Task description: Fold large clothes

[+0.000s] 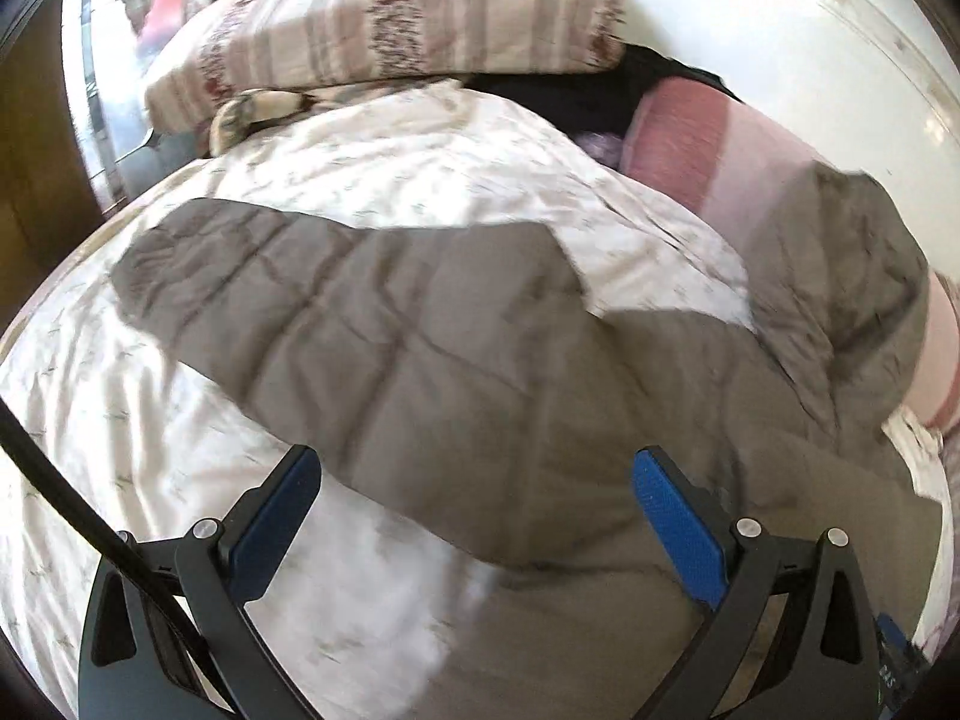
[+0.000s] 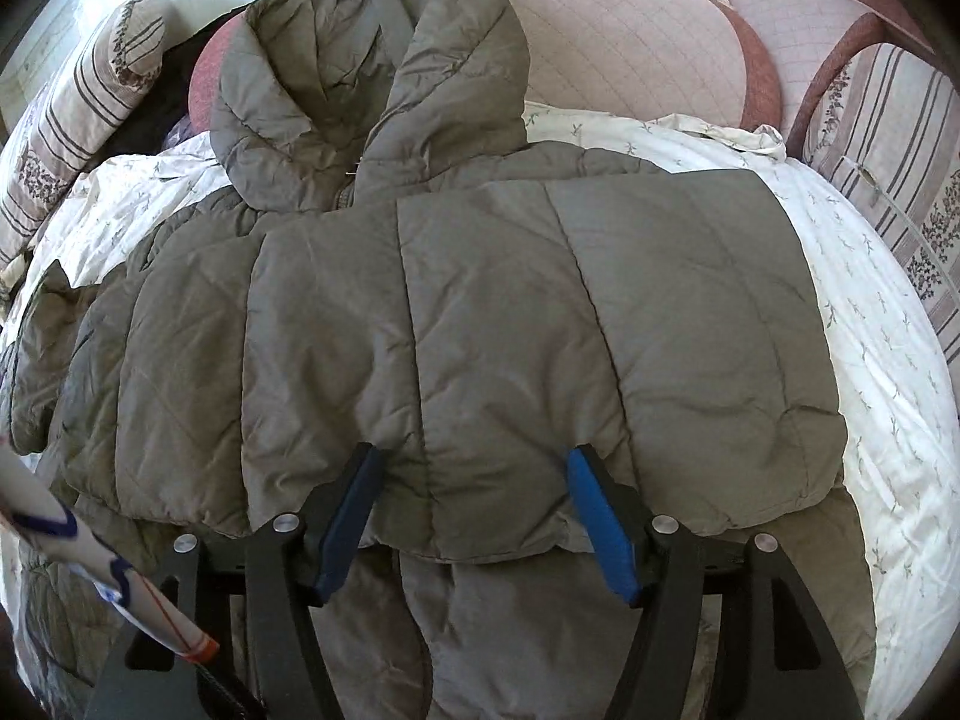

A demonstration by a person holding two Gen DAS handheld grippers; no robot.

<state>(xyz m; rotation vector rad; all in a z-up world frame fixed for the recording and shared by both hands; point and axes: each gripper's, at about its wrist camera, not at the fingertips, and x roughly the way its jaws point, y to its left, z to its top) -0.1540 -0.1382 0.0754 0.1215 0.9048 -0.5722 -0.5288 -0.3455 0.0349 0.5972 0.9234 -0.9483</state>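
Grey quilted jacket (image 2: 420, 312) lies flat on white bedsheet (image 2: 870, 324), hood (image 2: 360, 78) at 12 o'clock. Right gripper (image 2: 474, 468) spread, folded hem between pads, no visible pinch. Left gripper (image 1: 477, 468) spread wide above sleeve (image 1: 336, 300), empty.

So the hooded puffer jacket (image 2: 420, 312) is lying flat on the bedsheet (image 2: 870, 312), one sleeve folded across its chest, hood (image 2: 366, 78) up top resting on a quilted cushion (image 2: 630, 48). Striped pillows sit off to the left (image 2: 72, 120) and right (image 2: 888, 144) of it.
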